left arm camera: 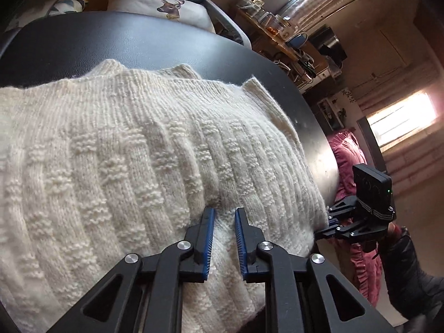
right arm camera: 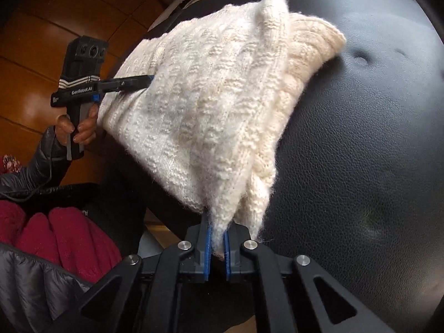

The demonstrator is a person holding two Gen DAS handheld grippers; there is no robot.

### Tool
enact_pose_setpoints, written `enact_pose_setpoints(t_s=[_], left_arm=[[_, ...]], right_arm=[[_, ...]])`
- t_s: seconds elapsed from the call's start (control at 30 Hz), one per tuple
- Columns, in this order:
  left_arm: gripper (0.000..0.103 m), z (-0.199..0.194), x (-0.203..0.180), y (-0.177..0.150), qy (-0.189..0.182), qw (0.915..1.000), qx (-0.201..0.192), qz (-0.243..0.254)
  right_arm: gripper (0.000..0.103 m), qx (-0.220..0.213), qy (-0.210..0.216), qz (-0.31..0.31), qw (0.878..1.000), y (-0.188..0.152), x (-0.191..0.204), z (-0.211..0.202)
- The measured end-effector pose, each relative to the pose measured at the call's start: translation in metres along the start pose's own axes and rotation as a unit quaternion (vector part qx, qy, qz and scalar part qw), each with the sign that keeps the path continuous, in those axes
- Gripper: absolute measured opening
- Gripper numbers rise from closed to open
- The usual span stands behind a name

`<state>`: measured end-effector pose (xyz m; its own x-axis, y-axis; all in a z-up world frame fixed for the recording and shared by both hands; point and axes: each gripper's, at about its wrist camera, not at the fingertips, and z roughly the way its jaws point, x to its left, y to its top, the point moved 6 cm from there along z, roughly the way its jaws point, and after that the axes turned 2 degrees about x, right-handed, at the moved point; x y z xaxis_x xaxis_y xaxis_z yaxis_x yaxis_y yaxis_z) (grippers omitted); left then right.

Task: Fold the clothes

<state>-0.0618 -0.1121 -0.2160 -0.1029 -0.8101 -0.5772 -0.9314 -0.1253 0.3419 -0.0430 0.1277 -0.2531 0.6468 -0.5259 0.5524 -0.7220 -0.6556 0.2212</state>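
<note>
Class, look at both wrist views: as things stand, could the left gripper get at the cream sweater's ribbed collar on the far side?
Probably yes. The left gripper sits over the sweater with jaws parted, and only knit lies between it and the collar; nothing blocks it.

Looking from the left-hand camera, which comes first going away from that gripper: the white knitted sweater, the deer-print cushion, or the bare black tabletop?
1. White knitted sweater, directly at the left gripper.
2. Black tabletop, bare strip beyond the sweater's far edge.
3. Deer-print cushion, behind the table, farthest.
</note>
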Motion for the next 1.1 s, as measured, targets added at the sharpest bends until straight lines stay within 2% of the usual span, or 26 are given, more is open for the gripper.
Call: enact_pose_setpoints(t_s=[0.07,0.1,0.17,0.23,0.27,0.3,0.33,0.37,0.47,0.6,0.7,0.73,0.77,0.8,0.93,1.0,1.03,1.1], left_arm=[[0.02,0.001,-0.008,0.002,0.008,0.9998,-0.001,0.016],[0.024,0.002,-0.012,0.004,0.012,0.9997,-0.003,0.023],[0.031,0.001,-0.023,0.009,0.008,0.9993,-0.011,0.036],[0.034,0.002,-0.034,0.016,0.002,0.9987,-0.017,0.048],[0.036,0.004,-0.039,0.02,0.004,0.9982,-0.021,0.055],[0.036,0.006,-0.044,0.024,0.006,0.9977,-0.025,0.063],[0.036,0.01,-0.048,0.027,0.005,0.9974,-0.025,0.068],[0.037,0.013,-0.052,0.031,0.004,0.997,-0.025,0.073],[0.038,0.022,-0.059,0.038,0.003,0.9965,-0.023,0.08],[0.039,0.031,-0.062,0.04,0.011,0.9951,-0.017,0.096],[0.041,0.035,-0.058,0.04,0.006,0.9958,-0.016,0.09],[0.041,0.036,-0.056,0.039,0.005,0.996,-0.015,0.088],[0.042,0.038,-0.054,0.039,0.004,0.9962,-0.014,0.086],[0.043,0.039,-0.053,0.038,0.002,0.9966,-0.014,0.081],[0.044,0.037,-0.056,0.033,0.007,0.9957,-0.031,0.087],[0.05,0.037,-0.057,0.025,0.004,0.9952,-0.036,0.091],[0.05,0.039,-0.058,0.021,-0.001,0.9954,-0.036,0.089],[0.05,0.042,-0.059,0.015,-0.011,0.9956,-0.037,0.085]], right_arm=[[0.014,-0.017,0.005,0.015,1.0,-0.001,0.0,-0.009],[0.028,-0.03,0.001,0.027,0.999,0.0,-0.002,-0.017],[0.038,-0.064,-0.026,0.049,0.996,0.007,-0.009,-0.036],[0.057,-0.11,-0.037,0.054,0.992,0.026,-0.014,-0.053],[0.064,-0.136,-0.038,0.056,0.988,0.037,-0.015,-0.061],[0.078,-0.157,-0.035,0.06,0.985,0.05,-0.017,-0.065],[0.083,-0.175,-0.035,0.064,0.982,0.064,-0.019,-0.067],[0.083,-0.182,-0.04,0.065,0.98,0.079,-0.02,-0.065],[0.081,-0.169,-0.084,0.089,0.978,0.122,-0.034,-0.051],[0.058,-0.125,-0.11,0.091,0.982,0.156,-0.045,-0.022],[0.05,-0.109,-0.12,0.069,0.984,0.169,-0.043,-0.008],[0.042,-0.11,-0.122,0.064,0.984,0.172,-0.043,-0.007],[0.029,-0.109,-0.129,0.062,0.984,0.175,-0.044,-0.005],[0.008,-0.106,-0.146,0.066,0.981,0.177,-0.045,-0.003],[0.007,-0.129,-0.186,0.039,0.973,0.175,-0.034,-0.017],[0.006,-0.132,-0.214,0.05,0.967,0.161,-0.042,-0.021],[0.006,-0.131,-0.22,0.062,0.965,0.153,-0.049,-0.02],[0.006,-0.14,-0.18,0.108,0.968,0.142,-0.067,-0.009]])
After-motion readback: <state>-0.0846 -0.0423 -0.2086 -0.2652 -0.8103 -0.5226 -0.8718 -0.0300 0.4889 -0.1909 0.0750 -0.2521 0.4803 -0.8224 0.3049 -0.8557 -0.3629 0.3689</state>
